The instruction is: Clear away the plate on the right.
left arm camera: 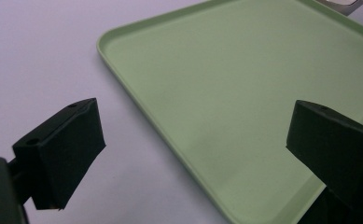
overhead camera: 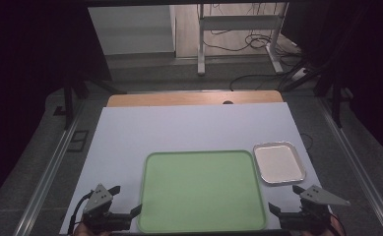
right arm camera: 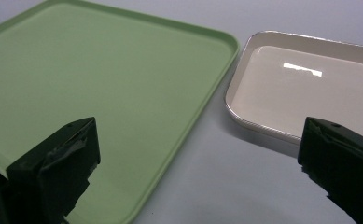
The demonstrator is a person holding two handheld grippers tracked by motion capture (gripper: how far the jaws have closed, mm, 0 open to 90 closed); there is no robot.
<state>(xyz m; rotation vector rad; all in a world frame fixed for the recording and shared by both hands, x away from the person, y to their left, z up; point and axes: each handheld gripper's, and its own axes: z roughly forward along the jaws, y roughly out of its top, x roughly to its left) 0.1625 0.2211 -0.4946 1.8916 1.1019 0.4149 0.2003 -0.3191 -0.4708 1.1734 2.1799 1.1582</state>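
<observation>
A: Starting at the left, what do you see?

B: The left gripper point(overhead camera: 128, 215) hovers at about seven o'clock on the table, jaws spread wide and holding nothing, just beside the near-left corner of the green tray point(overhead camera: 202, 191). The tray lies flat at six o'clock. At three o'clock from it, just beside its far corner, sits a small white dish point(overhead camera: 279, 162). The right gripper point(overhead camera: 276, 213) hovers at five o'clock, jaws likewise spread and holding nothing.

A: What could go wrong?

B: I'd judge the tray's low rim point(left arm camera: 137, 107) gives little to pinch; a jaw could skid off, or shove the tray into the dish.

A: And the surroundings?

B: A pale sheet point(overhead camera: 179, 128) covers the wooden table point(overhead camera: 194, 99). Beyond, the room is dim, with a white frame point(overhead camera: 238, 29) and cables point(overhead camera: 248, 44) on the floor.
</observation>
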